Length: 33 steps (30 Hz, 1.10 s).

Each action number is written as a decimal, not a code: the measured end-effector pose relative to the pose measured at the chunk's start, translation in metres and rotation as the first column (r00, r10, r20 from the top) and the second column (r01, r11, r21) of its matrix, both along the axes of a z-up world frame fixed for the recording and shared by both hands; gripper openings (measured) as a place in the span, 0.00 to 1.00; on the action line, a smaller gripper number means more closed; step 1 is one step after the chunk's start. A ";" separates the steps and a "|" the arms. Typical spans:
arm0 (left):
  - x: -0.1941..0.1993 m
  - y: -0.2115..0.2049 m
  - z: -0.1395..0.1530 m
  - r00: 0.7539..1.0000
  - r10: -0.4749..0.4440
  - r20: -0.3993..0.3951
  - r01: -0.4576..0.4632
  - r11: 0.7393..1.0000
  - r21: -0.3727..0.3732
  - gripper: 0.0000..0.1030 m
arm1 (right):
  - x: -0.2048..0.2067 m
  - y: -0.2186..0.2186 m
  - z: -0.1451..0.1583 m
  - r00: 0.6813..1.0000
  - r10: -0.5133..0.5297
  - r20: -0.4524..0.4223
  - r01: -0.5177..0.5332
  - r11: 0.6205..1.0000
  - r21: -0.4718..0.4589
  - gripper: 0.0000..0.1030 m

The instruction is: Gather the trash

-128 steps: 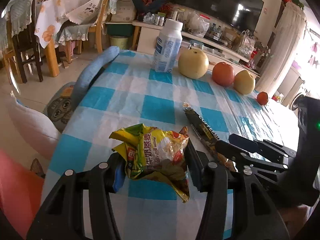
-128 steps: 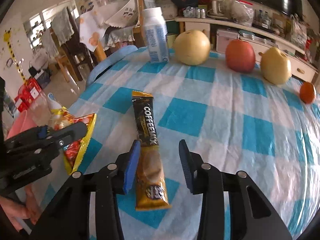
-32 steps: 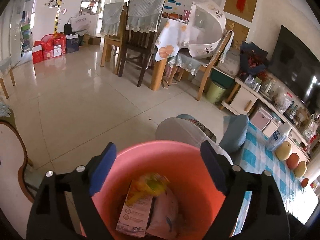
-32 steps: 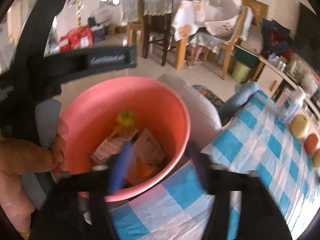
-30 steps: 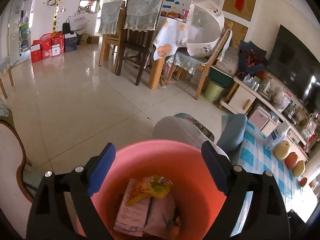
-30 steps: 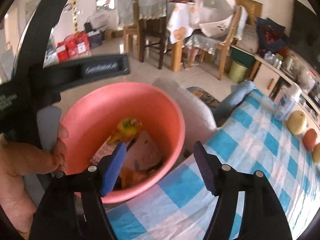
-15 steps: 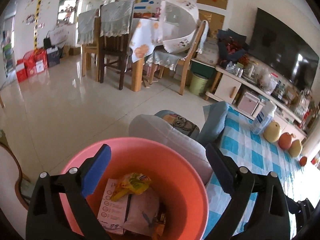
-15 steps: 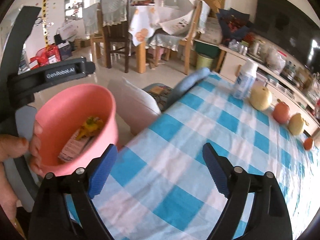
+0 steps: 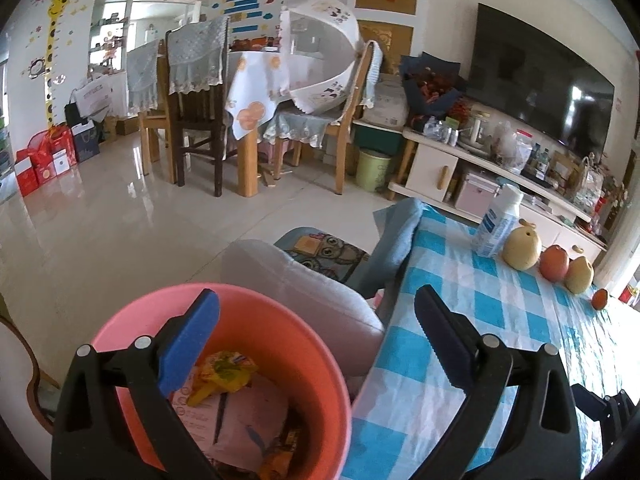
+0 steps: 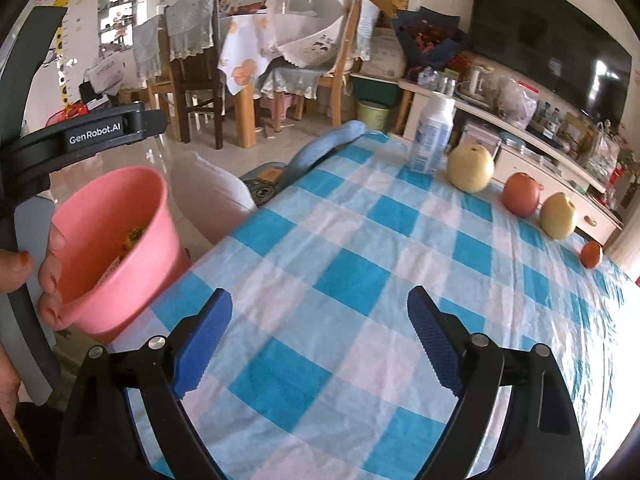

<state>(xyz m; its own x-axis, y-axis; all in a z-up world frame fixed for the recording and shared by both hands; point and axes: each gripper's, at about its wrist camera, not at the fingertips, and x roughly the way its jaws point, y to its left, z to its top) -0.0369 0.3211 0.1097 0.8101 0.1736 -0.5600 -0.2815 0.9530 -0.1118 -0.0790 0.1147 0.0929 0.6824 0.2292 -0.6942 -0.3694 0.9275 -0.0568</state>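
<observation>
A pink bin [image 9: 288, 352] stands on the floor beside the table, partly under my left gripper [image 9: 316, 300]. The left jaws are opening and nothing is between them. Inside the bin lie a yellow snack wrapper [image 9: 224, 372], a pale packet [image 9: 248, 420] and a brown stick pack [image 9: 280, 452]. My right gripper [image 10: 320, 298] hangs open and empty over the blue-and-white checked tablecloth [image 10: 360, 280]. In the right wrist view the bin [image 10: 120, 220] is at the left, where a hand [image 10: 24, 272] holds the left tool's black housing [image 10: 96, 136].
At the table's far edge stand a white bottle [image 10: 434, 136], a pear [image 10: 470, 168], an apple [image 10: 520, 194], another pear [image 10: 558, 216] and a tangerine [image 10: 591, 255]. A pale cushioned seat [image 9: 300, 280] sits between bin and table. Chairs and a dining table stand behind.
Both views swung right, from the bin toward the table. The right gripper left the bin and now hangs over the cloth. Both jaws widened, and the yellow wrapper settled in the bin.
</observation>
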 end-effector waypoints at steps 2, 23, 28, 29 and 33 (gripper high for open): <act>0.002 -0.008 0.000 1.000 -0.013 0.000 0.013 1.000 0.006 0.96 | 0.000 -0.008 -0.001 1.000 -0.011 0.000 0.011 1.000 -0.001 0.86; 0.017 -0.101 -0.001 0.991 -0.129 -0.024 0.131 0.976 0.175 0.96 | -0.001 -0.086 -0.011 0.990 -0.141 -0.019 0.142 0.988 0.060 0.86; 0.018 -0.123 0.000 0.987 -0.159 -0.023 0.160 0.964 0.214 0.96 | -0.001 -0.105 -0.010 0.985 -0.171 -0.020 0.172 0.982 0.072 0.86; 0.019 -0.128 0.000 0.986 -0.167 -0.023 0.168 0.962 0.215 0.96 | -0.001 -0.110 -0.010 0.983 -0.180 -0.018 0.181 0.981 0.075 0.86; 0.020 -0.145 -0.002 0.979 -0.201 -0.025 0.201 0.955 0.217 0.96 | -0.001 -0.129 -0.008 0.977 -0.215 -0.018 0.215 0.972 0.089 0.86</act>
